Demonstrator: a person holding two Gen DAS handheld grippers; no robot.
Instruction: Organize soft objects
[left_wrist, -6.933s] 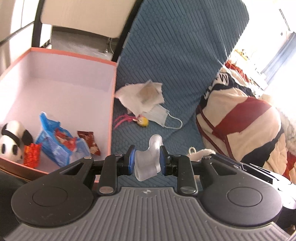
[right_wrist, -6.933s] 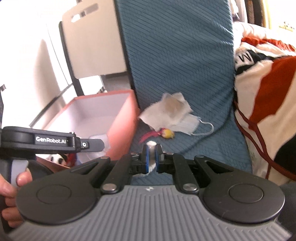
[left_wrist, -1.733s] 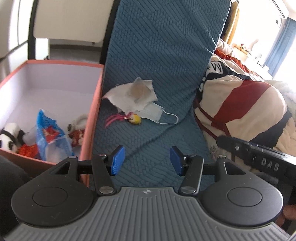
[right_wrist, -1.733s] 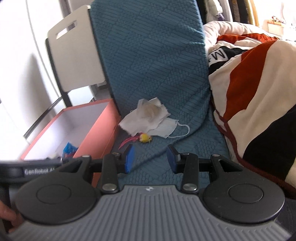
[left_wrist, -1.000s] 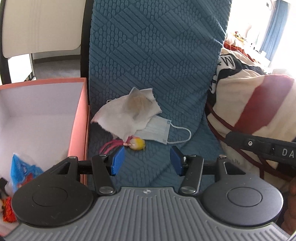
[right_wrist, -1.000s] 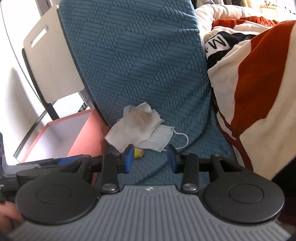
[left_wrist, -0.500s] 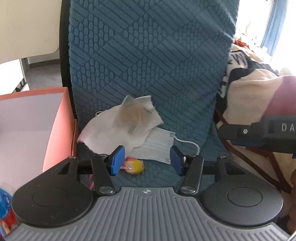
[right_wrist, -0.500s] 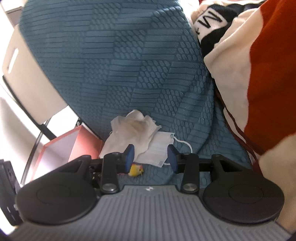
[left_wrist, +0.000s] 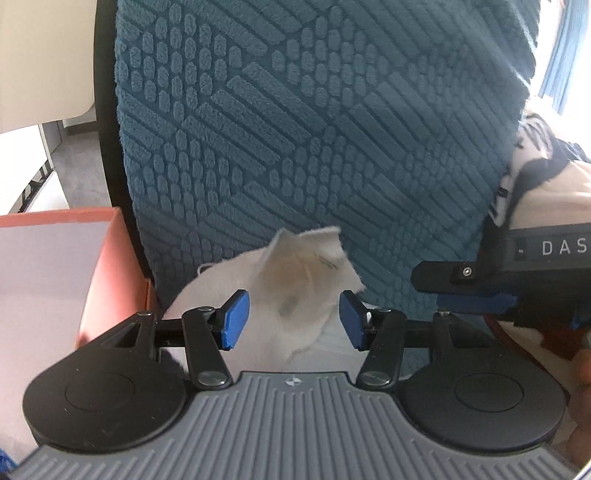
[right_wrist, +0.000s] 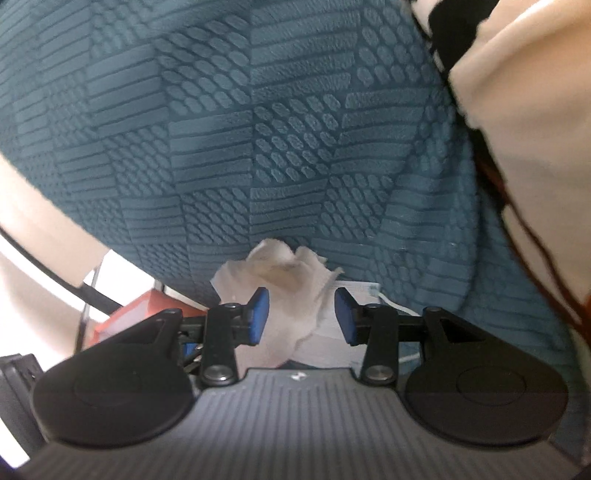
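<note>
A crumpled white cloth (left_wrist: 291, 280) with a brownish stain lies on the blue quilted seat cover (left_wrist: 314, 122). My left gripper (left_wrist: 291, 319) is open with the cloth between its blue pads, not closed on it. My right gripper (right_wrist: 300, 315) is also open, straddling the same cloth (right_wrist: 291, 291). A pale blue face mask (right_wrist: 343, 325) lies under the cloth's right side, its ear loop showing. The right gripper's body (left_wrist: 517, 273) shows at the right of the left wrist view.
An orange box (left_wrist: 99, 273) with a pale inside stands left of the seat; its corner shows in the right wrist view (right_wrist: 129, 317). A cream, black and red blanket (right_wrist: 535, 122) lies on the right. A chair back (left_wrist: 40, 55) stands behind the box.
Both grippers have moved forward and down onto the white cloth, which now sits between both pairs of open pads. The small yellow toy has dropped out of view.
</note>
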